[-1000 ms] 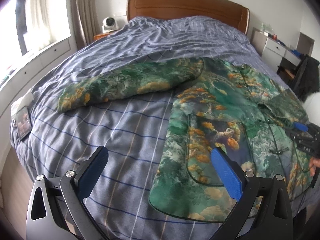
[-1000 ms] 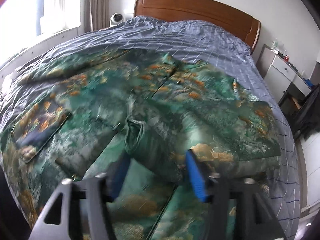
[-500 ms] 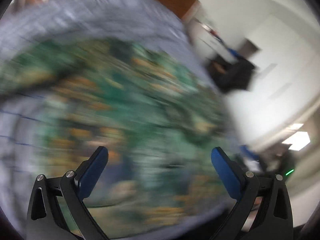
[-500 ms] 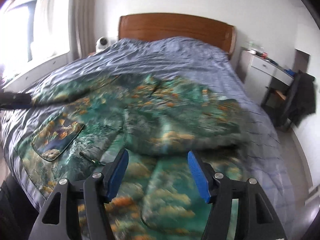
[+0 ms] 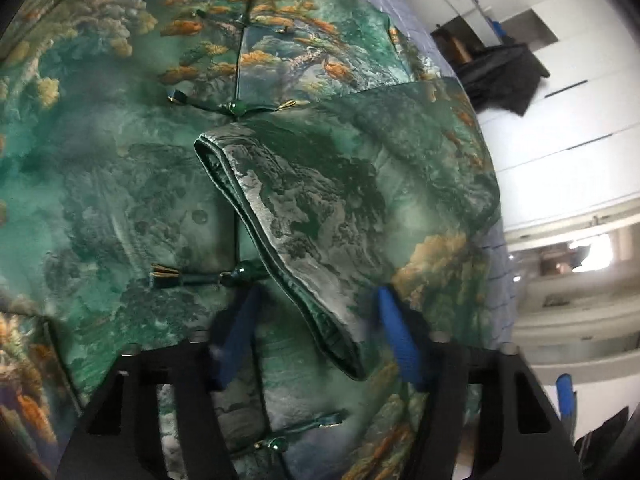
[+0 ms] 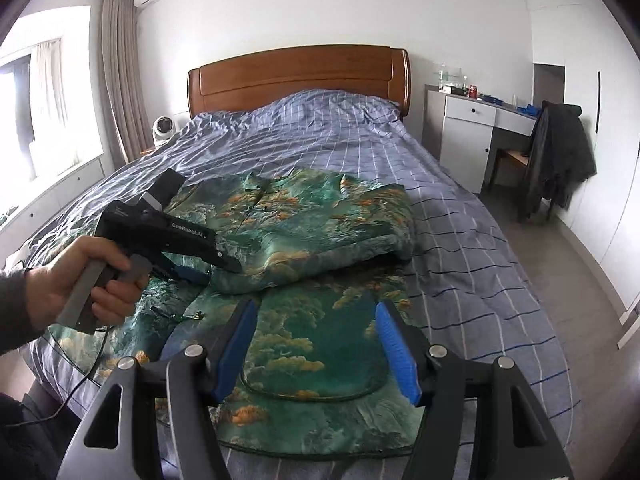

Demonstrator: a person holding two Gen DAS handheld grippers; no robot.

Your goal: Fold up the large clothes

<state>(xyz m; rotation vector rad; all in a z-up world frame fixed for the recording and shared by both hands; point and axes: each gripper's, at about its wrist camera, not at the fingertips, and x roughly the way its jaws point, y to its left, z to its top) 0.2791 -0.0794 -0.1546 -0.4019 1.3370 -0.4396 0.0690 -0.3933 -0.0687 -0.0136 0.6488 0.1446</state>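
**Hand-held grippers over a patterned garment on a bed**

Left hand-held gripper (image 5: 316, 336): blue-padded fingers (image 5: 394, 340) stand apart, straddling the cuff end of a folded-over sleeve (image 5: 320, 216) without closing on it; the image is slightly blurred at the pads, so contact with the cloth cannot be judged. In the right wrist view the same tool (image 6: 200, 270) appears as a black body held by the person's left hand (image 6: 84, 280), pointing down at the near edge of the folded sleeve.

Right hand-held gripper (image 6: 316, 344): fingers (image 6: 396, 352) spread wide, holding nothing, poised above the lower front of the garment.

Garment (image 6: 304, 240): a large green jacket printed with orange and cream clouds, lying front up on the bed. Its right-hand sleeve is folded across the chest, the cuff reaching the centre line. Green knotted frog fastenings (image 5: 236, 274) run along the front closure, one lying just beside the left pad.

Bed (image 6: 460, 240): covered by a blue checked duvet, with a wooden headboard (image 6: 300, 76) behind. A small white fan (image 6: 164, 130) stands beside the headboard, near the curtain (image 6: 118, 80). To the other side, a white desk (image 6: 476, 128) stands by the wall and a dark coat (image 6: 560, 156) hangs over a chair.
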